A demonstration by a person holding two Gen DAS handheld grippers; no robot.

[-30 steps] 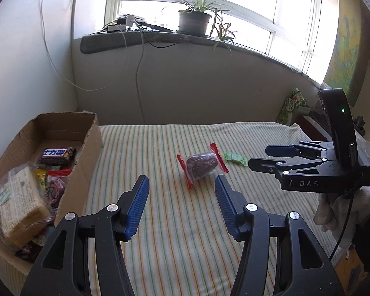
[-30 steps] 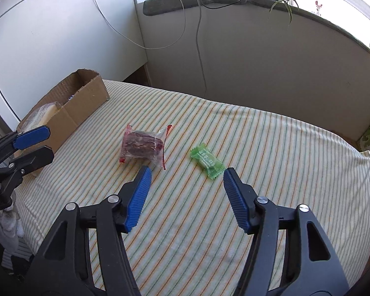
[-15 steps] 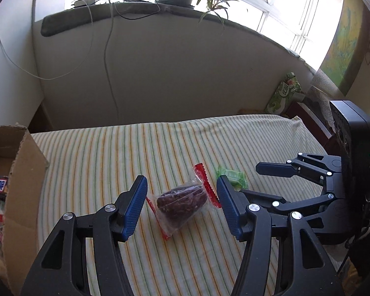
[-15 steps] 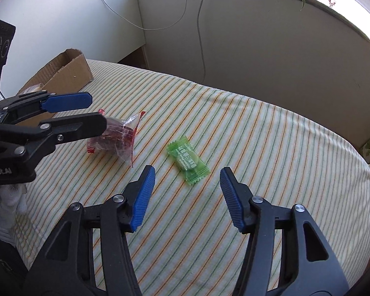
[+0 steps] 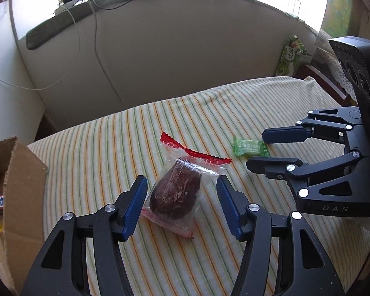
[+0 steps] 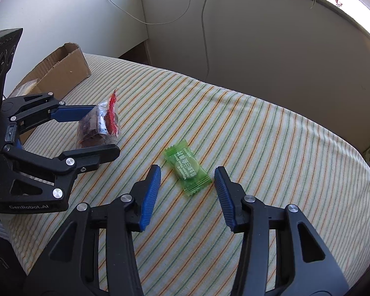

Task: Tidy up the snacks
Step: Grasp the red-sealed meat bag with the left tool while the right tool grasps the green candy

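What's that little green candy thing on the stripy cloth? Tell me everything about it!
The green candy is a small see-through green plastic wrapper with crimped zigzag ends and pale printing, something round showing inside. It is sealed and lies flat on the striped cloth, slanted. Nothing grips it: the right gripper is open, one finger on each side, not touching. The red-edged snack bag lies apart from it.

brown snack pack – green candy beside
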